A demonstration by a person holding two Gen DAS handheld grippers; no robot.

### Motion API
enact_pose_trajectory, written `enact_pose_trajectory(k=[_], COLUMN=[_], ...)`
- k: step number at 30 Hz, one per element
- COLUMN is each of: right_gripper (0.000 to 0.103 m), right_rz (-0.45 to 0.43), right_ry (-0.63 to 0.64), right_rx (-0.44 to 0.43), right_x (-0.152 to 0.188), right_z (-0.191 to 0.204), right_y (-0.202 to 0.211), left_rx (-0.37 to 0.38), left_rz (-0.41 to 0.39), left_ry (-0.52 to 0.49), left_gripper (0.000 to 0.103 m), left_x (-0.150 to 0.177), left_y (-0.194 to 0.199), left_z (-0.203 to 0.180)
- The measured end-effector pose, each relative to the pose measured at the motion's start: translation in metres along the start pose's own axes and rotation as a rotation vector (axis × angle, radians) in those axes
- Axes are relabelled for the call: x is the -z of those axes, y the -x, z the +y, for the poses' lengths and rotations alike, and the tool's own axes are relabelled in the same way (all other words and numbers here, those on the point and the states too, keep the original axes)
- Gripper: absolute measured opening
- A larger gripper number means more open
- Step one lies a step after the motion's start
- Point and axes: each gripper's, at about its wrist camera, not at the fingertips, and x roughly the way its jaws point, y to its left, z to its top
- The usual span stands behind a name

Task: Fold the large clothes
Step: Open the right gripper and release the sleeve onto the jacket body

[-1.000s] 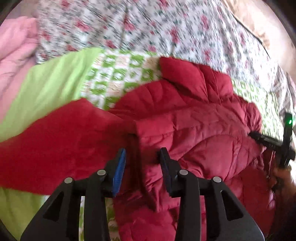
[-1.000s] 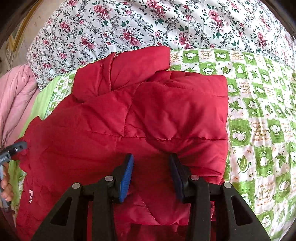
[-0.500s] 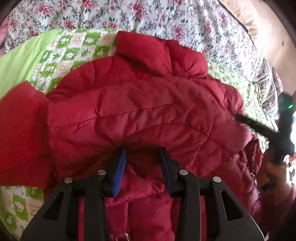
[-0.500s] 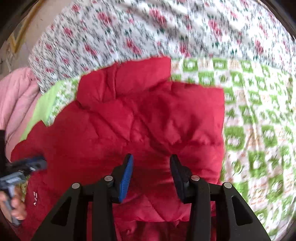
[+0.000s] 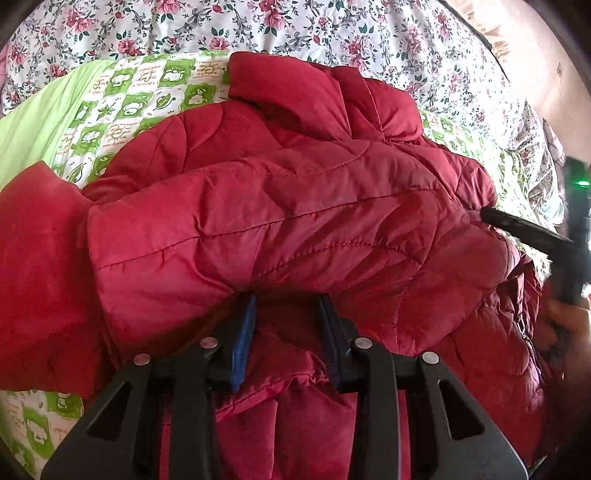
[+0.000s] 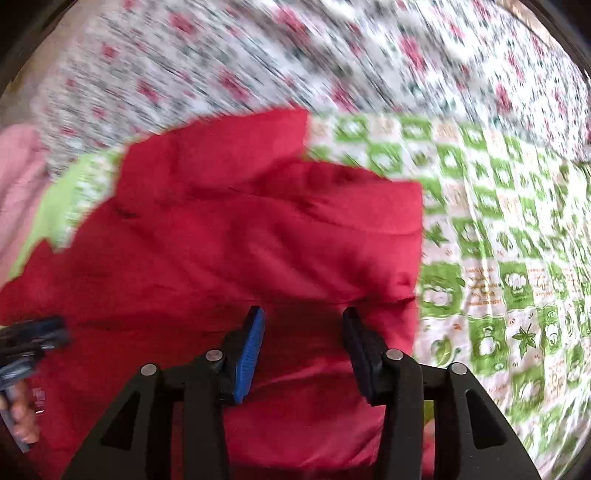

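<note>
A red quilted jacket (image 5: 295,206) lies on the bed with its collar at the far side and one side folded over its middle. My left gripper (image 5: 288,301) sits at the near edge of that folded part. Its jaws are closing, with puffy red fabric bunched between the blue pads. In the blurred right wrist view the jacket (image 6: 240,240) fills the middle. My right gripper (image 6: 303,314) hovers over its near right part, its jaws opening and the pads standing clear of the cloth below. Each gripper shows at the edge of the other's view, held by a hand.
Under the jacket lies a green-and-white patterned sheet (image 6: 498,258) with a plain lime border (image 5: 33,129). A floral quilt (image 5: 332,33) runs along the far side. Something pink and padded (image 6: 18,177) sits at the far left.
The left gripper carried the jacket's left side over the middle and sank lower; the spread-out sleeve now lies folded in. The right gripper's jaws stand a little wider.
</note>
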Motion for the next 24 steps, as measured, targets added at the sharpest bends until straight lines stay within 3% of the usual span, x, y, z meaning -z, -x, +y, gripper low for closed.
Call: enact_pose_trajectory(k=[2,4,9,16,24], right_gripper=[0.046,0.046,0.046,0.046,0.047], right_rz=[-0.018,0.026,0.121,0.126,0.046], right_ry=[0.021,0.065,0.119,0.115,0.049], right_rx=[-0.048,-0.090,-0.054,-0.052,-0.125], right_x=[0.002,0.007,0.022,0.021,0.018], right_z=[0.015,0.033,0.041,0.041,0.030], right_y=[0.012,0.008,-0.032,-0.034,0.016], left_rx=[-0.003,-0.001,0.012,0.024,0.019], left_rz=[0.000,0.001,0.002,-0.007,-0.065], left_ry=[0.001,0.003,0.016,0.042,0.165], left_gripper=[0.032,0.032,0.032,0.032,0.032], left_x=[0.000,-0.001,0.000,0.001,0.018], left_y=[0.000,0.000,0.000,0.010,0.064], left_z=[-0.001,0.000,0.002,0.004,0.034])
